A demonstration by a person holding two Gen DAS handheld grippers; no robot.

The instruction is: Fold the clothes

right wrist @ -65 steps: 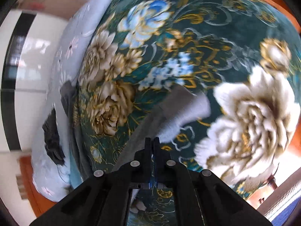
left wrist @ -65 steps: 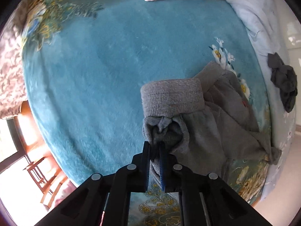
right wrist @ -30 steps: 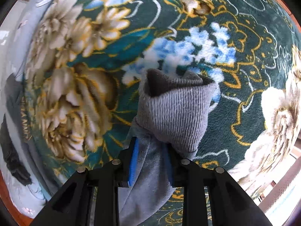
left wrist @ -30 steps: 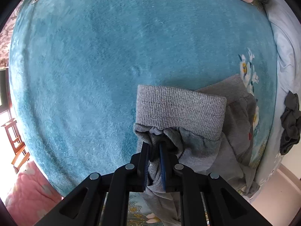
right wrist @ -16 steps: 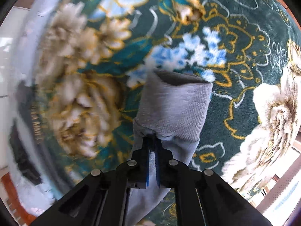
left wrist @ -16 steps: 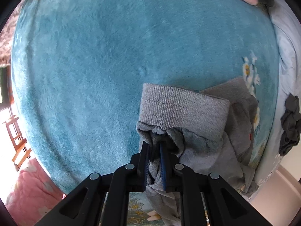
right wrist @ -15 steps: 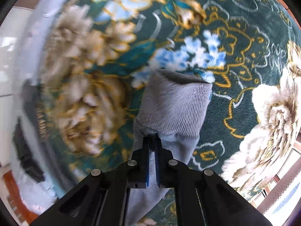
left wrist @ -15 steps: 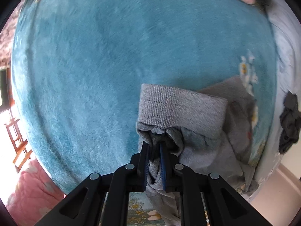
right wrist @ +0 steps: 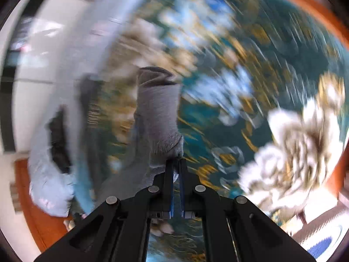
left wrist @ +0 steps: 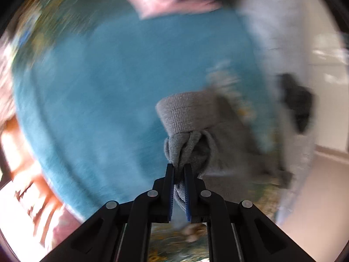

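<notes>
Pinching ribbed grey garment [left wrist: 185, 111]: left gripper [left wrist: 179, 169]; right gripper [right wrist: 176, 163].

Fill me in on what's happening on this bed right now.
A person is folding a grey sweatshirt with two handheld grippers. The left gripper is shut on bunched fabric just behind one ribbed cuff; the right gripper is shut on the other sleeve below its cuff. The garment hangs over a teal floral blanket. Both views are blurred. A pink garment and a dark one lie aside.
</notes>
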